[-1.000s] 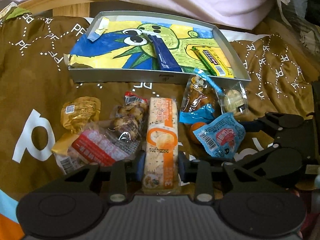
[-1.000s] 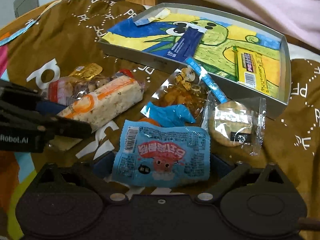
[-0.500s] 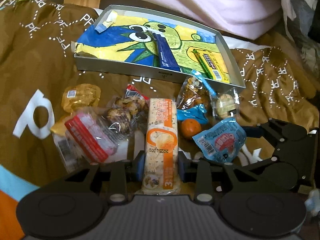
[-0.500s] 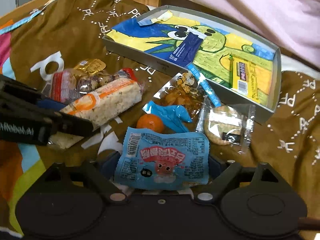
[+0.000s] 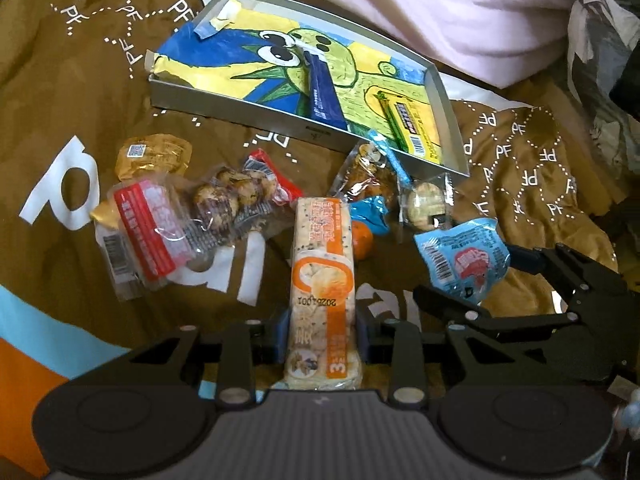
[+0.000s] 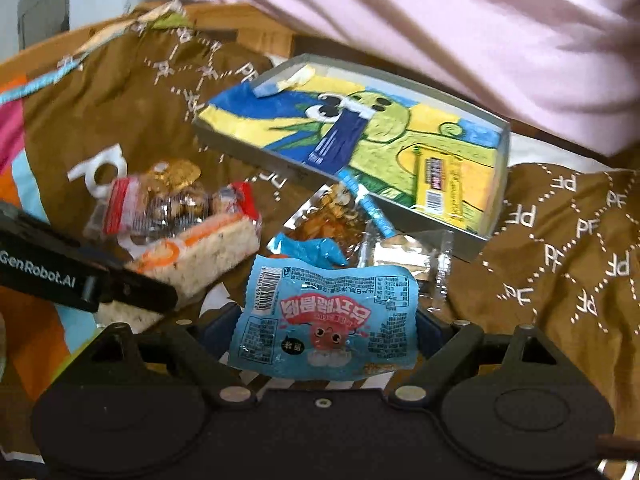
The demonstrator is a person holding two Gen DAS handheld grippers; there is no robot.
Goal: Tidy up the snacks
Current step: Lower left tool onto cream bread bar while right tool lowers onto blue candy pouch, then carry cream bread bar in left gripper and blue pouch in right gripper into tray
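**Both grippers lifted with a snack each, tray ahead**

The left gripper [image 5: 322, 330] pinches the near end of the rice bar [image 5: 323, 280], which points toward the tray [image 5: 256, 100]. The right gripper [image 6: 325, 328] clamps the blue packet [image 6: 326, 320] across its width, jaws set wide. Both tilt steeply down over the brown cloth [image 5: 72, 80].

The tray sits at the cloth's far edge, below the pink fabric [image 5: 440, 8]. Inside it, a blue sachet [image 5: 322, 92] lies in the middle and a yellow bar [image 5: 412, 124] by the right wall; the left half is bare drawing. Loose snacks crowd the cloth just before the tray's near wall: a gold pack [image 5: 154, 154], a red-labelled bag [image 5: 188, 216], a clear bag [image 5: 368, 172], a cookie [image 5: 426, 204] and an orange [image 5: 362, 236].

Compared with a second ago, the right gripper has risen, so the blue packet hangs clear of the cloth, and the orange it then hid shows. The left view has rolled, so the tray looks slanted; its grip is unchanged.
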